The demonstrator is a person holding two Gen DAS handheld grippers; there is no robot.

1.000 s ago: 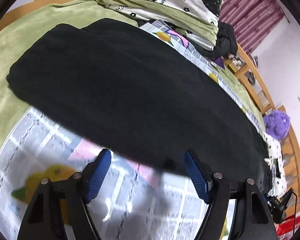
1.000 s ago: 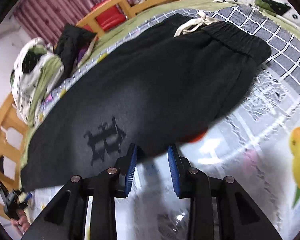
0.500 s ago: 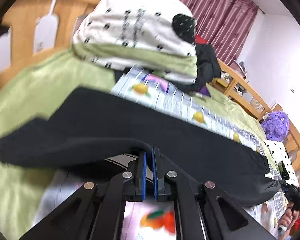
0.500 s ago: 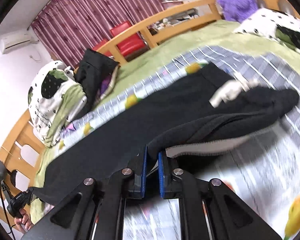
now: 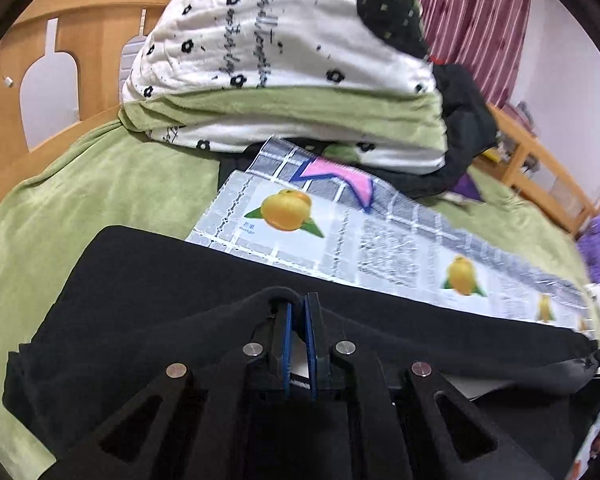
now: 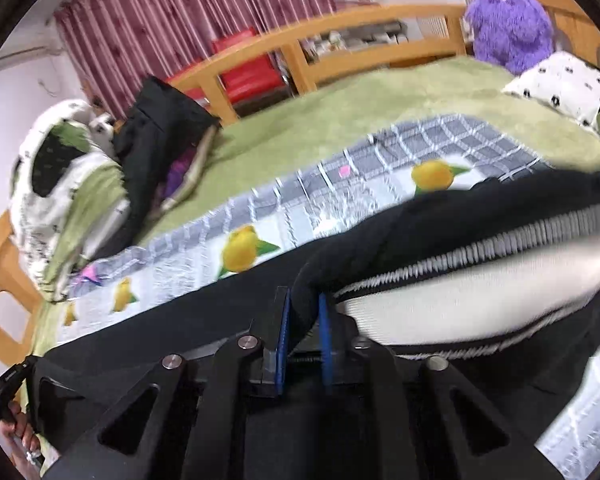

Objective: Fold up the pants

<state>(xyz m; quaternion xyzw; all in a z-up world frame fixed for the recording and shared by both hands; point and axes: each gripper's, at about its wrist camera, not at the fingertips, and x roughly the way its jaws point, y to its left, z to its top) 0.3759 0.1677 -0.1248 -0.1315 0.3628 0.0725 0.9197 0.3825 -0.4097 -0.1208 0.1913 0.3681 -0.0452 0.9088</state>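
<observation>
Pants [image 5: 148,300] lie on the fruit-print mat [image 5: 380,232] on the bed. Your left tongs [image 5: 299,320] and right tongs [image 6: 305,312] each pinch a near edge, lifted, with pale lining showing. Lengthwise fold only begun; carry-over and later folds remain.

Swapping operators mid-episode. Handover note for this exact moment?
Left gripper: shut on the near edge of the black pants, leg end.
Right gripper: shut on the same edge at the waistband end, white lining showing.
Pants lie lengthwise across the fruit-print mat on the green blanket, near edge raised.
Done: both grasps.
Left: probably carry the edge over to the far side, lay flat, release, fold again.
</observation>
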